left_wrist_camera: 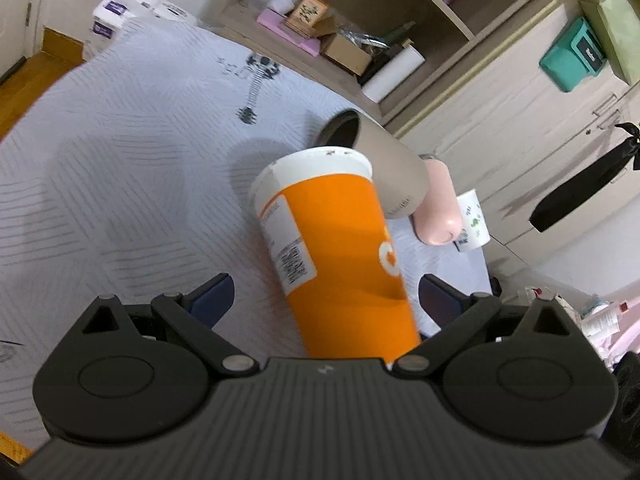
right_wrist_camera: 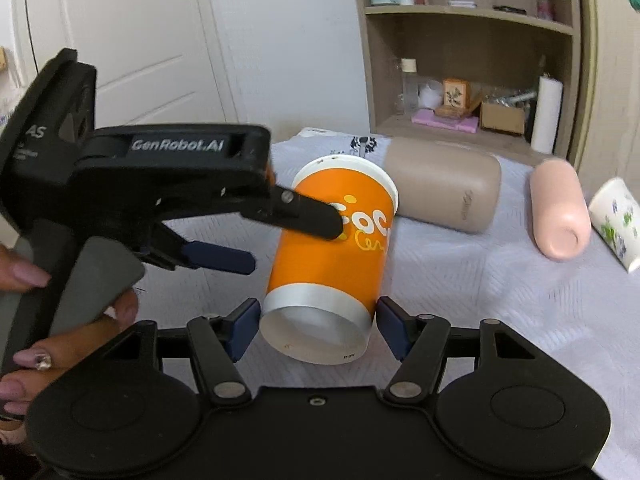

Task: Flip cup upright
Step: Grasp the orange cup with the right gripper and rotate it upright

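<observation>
Cup (right_wrist_camera: pixel 332 248), orange paper with a white rim and white base band, sits tilted between both tools above a quilted grey-white bed cover (right_wrist_camera: pixel 500 300). In the right wrist view its base faces the camera at 6 o'clock and its rim points away toward 12 o'clock.

The right hand-held gripper (right_wrist_camera: pixel 318 330) has its blue pads (right_wrist_camera: pixel 390 330) on either side of the base band, touching or all but touching it; whether it truly clamps the cup I cannot tell.

The left hand-held gripper (right_wrist_camera: pixel 296 236) comes in from 9 o'clock in that view, held by a hand (right_wrist_camera: pixel 28 320) with pale pink nails. One black finger lies across the cup's printed side, while its other blue-tipped finger stands apart from the cup wall. In its own view the left hand-held gripper (left_wrist_camera: pixel 326 300) is spread wide, the cup (left_wrist_camera: pixel 336 248) running up between the fingers (left_wrist_camera: pixel 212 298), the left one clear of it.

Beyond the cup, toward 1 o'clock in the right wrist view, a beige tumbler (right_wrist_camera: pixel 444 188) lies on its side. A pink bottle (right_wrist_camera: pixel 560 216) lies at 2 o'clock, and a white floral cup (right_wrist_camera: pixel 616 224) at 3 o'clock, also tipped over. A shelf unit (right_wrist_camera: pixel 468 40) with jars and boxes stands behind the bed.
</observation>
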Tool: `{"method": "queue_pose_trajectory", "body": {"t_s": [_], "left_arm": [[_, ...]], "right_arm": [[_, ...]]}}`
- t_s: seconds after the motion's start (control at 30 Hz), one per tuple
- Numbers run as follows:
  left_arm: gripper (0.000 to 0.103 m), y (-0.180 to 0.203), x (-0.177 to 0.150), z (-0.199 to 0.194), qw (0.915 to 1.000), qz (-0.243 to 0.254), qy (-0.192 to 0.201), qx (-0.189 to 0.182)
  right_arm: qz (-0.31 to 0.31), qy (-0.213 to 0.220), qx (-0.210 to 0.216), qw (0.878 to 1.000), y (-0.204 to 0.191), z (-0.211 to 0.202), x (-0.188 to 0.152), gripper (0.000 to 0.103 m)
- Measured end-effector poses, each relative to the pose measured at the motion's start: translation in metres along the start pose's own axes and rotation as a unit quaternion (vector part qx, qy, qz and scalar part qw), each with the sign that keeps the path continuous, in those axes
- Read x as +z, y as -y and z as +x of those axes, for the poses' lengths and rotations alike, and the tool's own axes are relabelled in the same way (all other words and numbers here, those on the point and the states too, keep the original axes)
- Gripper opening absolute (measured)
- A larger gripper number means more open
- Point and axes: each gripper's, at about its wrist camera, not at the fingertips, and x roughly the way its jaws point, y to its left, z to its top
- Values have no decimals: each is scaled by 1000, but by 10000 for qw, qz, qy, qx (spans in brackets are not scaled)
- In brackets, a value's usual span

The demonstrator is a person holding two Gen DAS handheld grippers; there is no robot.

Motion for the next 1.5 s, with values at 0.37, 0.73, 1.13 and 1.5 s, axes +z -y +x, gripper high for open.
{"method": "queue_pose_trajectory", "body": {"t_s": [0.37, 0.73, 1.13, 1.5], "left_arm": [[75, 9, -11, 13, 9999, 75, -134, -69], [74, 3, -14, 19, 9997, -3, -162, -161], [74, 18, -21, 11, 9984, 553, -75, -127], [73, 55, -28, -4, 9815, 1851, 395, -279]], "right_arm": [[531, -251, 359, 9976, 22, 0, -7, 68], [660, -647, 546, 9942, 34, 14, 8, 73], [492, -544, 802, 9941, 39, 30, 16, 75], [24, 445, 322, 9985, 28, -2, -7, 75]]}}
